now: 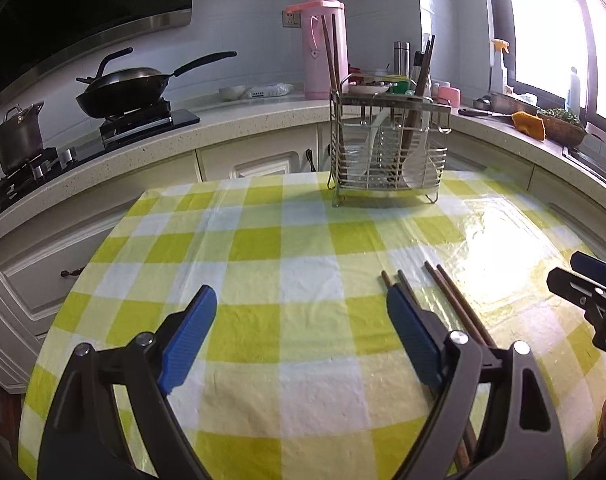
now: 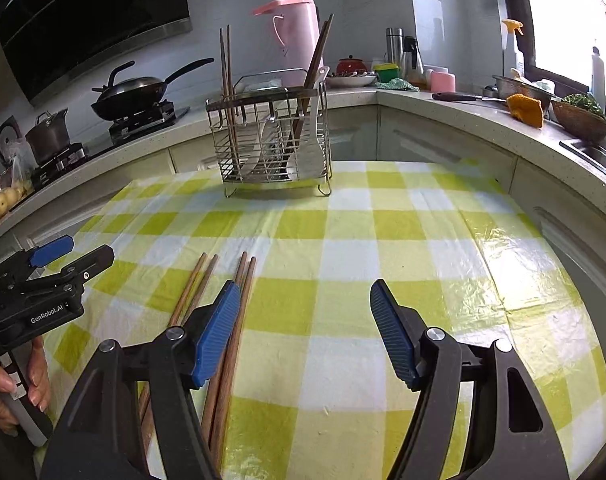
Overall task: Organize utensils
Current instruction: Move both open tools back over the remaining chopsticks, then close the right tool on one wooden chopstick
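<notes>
Chopsticks, four loose ones, lie flat on the checked cloth near the worktop's front edge, between the two tools. Left tongs hang spread and empty just beside them; right tongs are spread too, holding nothing. A wire rack near the far edge holds more chopsticks and white spoons.

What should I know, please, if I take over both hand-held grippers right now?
Left hand-held gripper: open, empty, above the cloth.
Right hand-held gripper: open, empty.
Four loose chopsticks lie on the cloth between the two.
Rack at the far edge already holds chopsticks and white spoons.
Left to do: pick up the four chopsticks and stand them in the rack.
</notes>
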